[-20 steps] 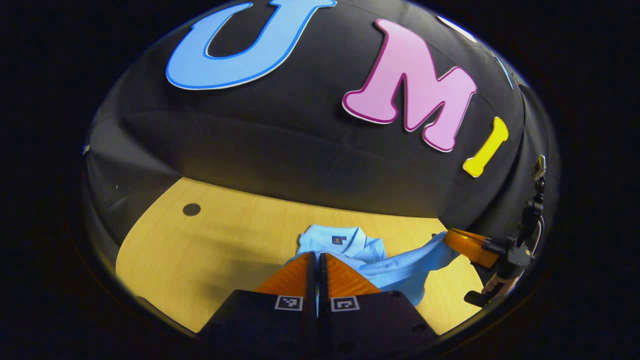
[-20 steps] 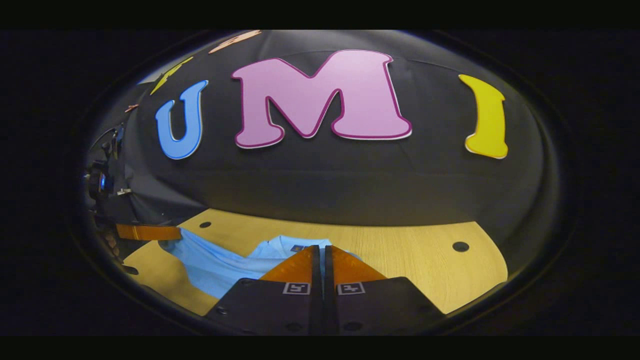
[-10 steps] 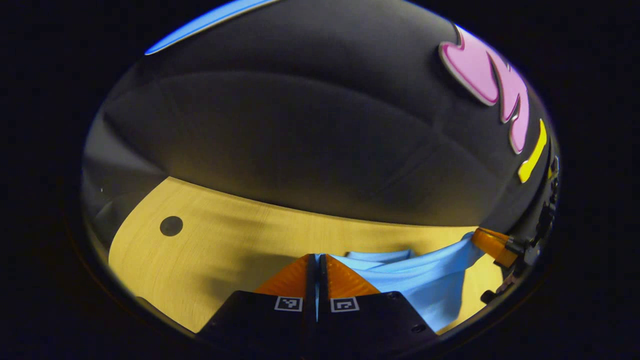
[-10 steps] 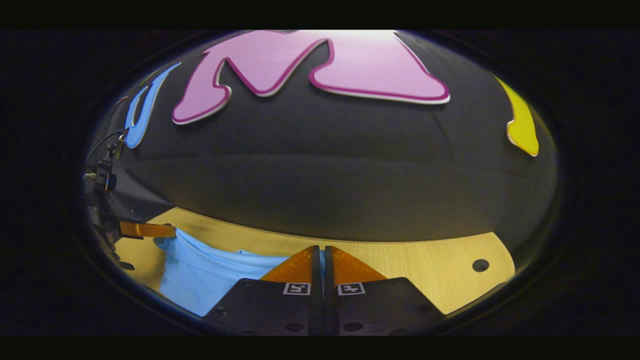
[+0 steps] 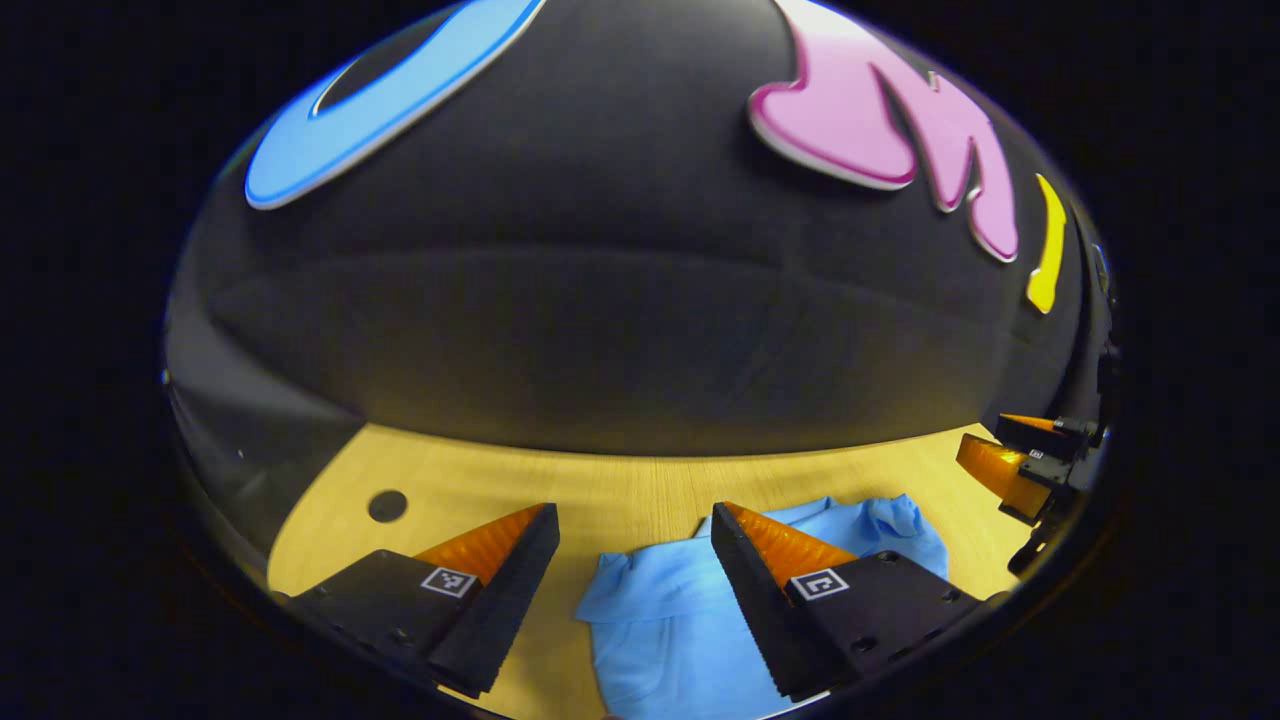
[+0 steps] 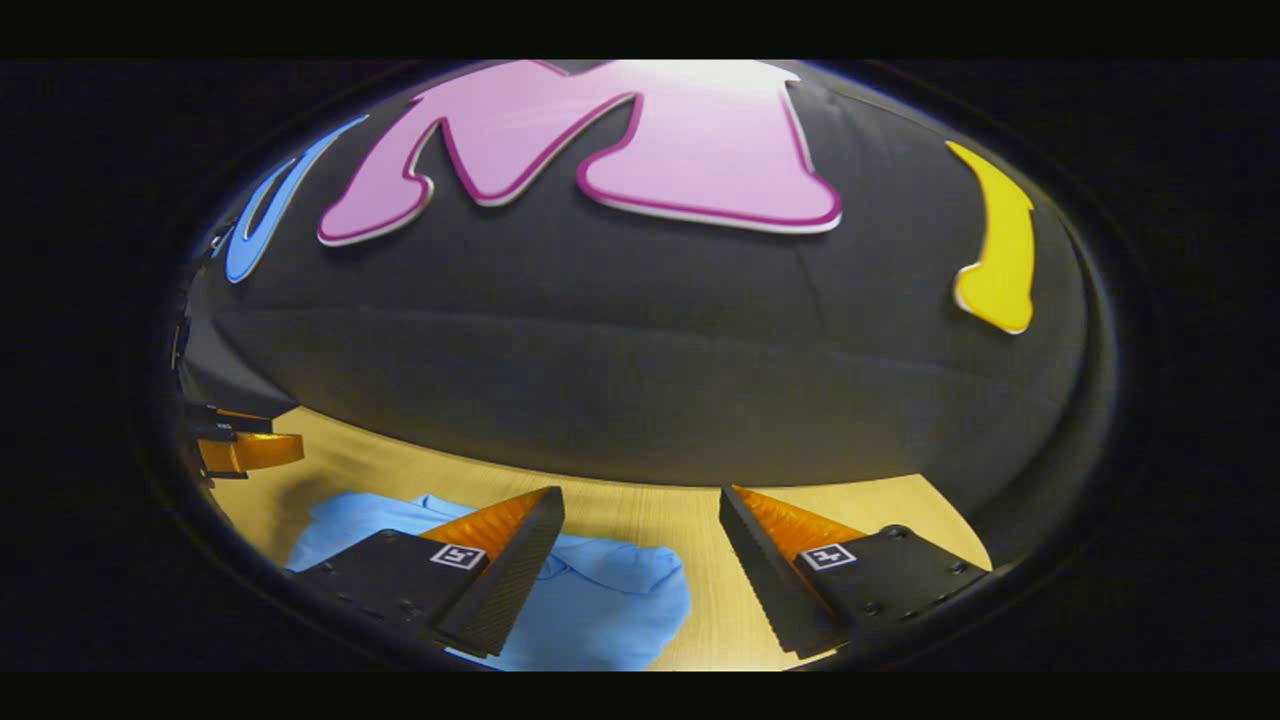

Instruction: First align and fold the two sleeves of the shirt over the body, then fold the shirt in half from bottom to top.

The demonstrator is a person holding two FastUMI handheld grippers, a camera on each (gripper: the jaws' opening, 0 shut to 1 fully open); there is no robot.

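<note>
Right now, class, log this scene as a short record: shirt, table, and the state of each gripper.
shirt: light blue shirt, lying bunched on the table, held by neither gripper
table: wooden table with a round dark hole
left gripper: left gripper open, fingers either side of the shirt's edge
right gripper: right gripper open above the shirt's end

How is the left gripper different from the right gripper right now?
The blue shirt lies between the left gripper's fingers, but mostly under the right gripper's left finger, with bare wooden table in its gap. Both are open, holding nothing, above the table.
</note>
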